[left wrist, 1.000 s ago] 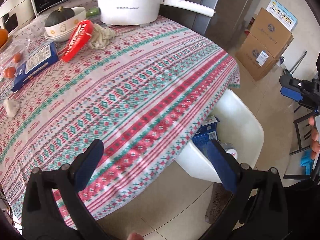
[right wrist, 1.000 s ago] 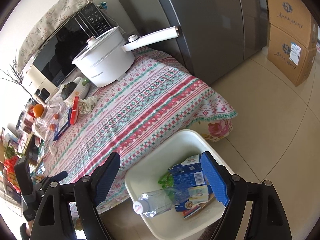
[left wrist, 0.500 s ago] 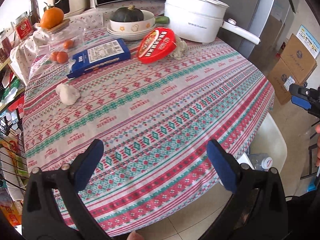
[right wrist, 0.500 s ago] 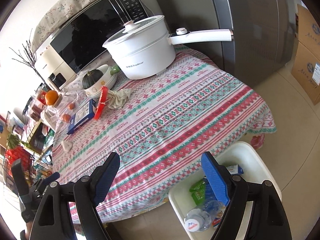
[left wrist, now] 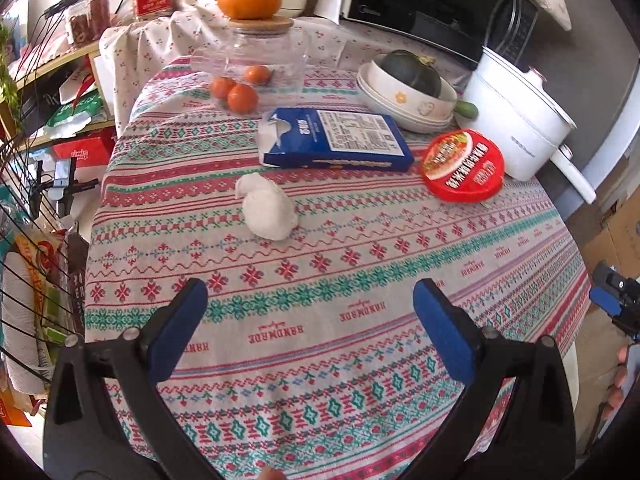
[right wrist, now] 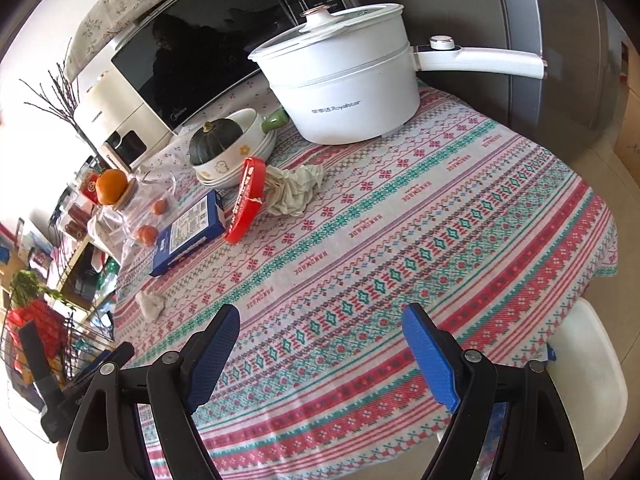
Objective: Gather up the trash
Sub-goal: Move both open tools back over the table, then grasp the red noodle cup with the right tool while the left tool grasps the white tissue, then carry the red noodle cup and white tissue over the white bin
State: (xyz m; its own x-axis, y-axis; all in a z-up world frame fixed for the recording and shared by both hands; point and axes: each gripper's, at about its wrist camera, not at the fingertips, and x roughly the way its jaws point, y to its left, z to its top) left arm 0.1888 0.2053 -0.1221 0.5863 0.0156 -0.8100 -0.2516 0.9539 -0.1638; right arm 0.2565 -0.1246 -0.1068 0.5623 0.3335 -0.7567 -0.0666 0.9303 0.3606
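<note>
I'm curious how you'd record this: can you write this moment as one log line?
left gripper: open, empty, over tablecloth | right gripper: open, empty | nearest trash: white tissue wad | also: blue carton, red lid

Daylight is flooding both views, falling evenly across the round surface covered in a red, green and white patterned cloth [left wrist: 360,280], so shadows are staying soft and short. In the right wrist view the wall left of the black glass-fronted microwave oven [right wrist: 208,52] is blowing out to pure white, and the oven's door is mirroring a dim silhouette. The white lidded electric pot [right wrist: 352,92] is catching a mild sheen. Fisheye bending is curving the cloth's stripes and stretching everything near the dark circular borders. The left wrist view is looking slightly softer, with faint smearing around its rim.
</note>
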